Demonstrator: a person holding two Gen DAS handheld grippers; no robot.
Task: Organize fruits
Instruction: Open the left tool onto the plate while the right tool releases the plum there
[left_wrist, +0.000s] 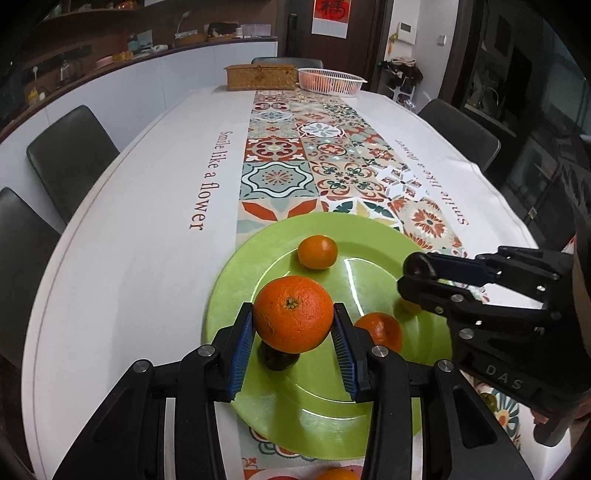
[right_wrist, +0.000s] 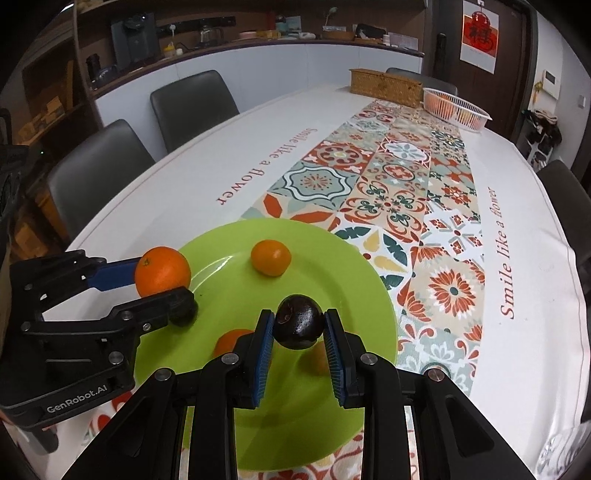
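Observation:
A green plate (left_wrist: 373, 266) (right_wrist: 236, 306) lies at the near end of the table. My left gripper (left_wrist: 293, 314) is shut on a large orange (left_wrist: 293, 313), held above the plate; it also shows in the right wrist view (right_wrist: 162, 271). A dark fruit (left_wrist: 277, 358) lies on the plate under it. My right gripper (right_wrist: 299, 326) is shut on a dark plum (right_wrist: 299, 321), held above the plate; it shows in the left wrist view (left_wrist: 415, 275). A small mandarin (left_wrist: 317, 252) (right_wrist: 270, 257) sits at the plate's far side. Two more orange fruits (left_wrist: 380, 330) (right_wrist: 231, 341) lie partly hidden.
A white basket (left_wrist: 331, 80) (right_wrist: 456, 105) with orange fruit and a woven box (left_wrist: 261, 75) (right_wrist: 386, 86) stand at the table's far end. A patterned runner (left_wrist: 295, 162) crosses the white cloth. Dark chairs (left_wrist: 70, 155) (right_wrist: 192, 107) line the sides. Another orange fruit (left_wrist: 338, 473) lies at the near edge.

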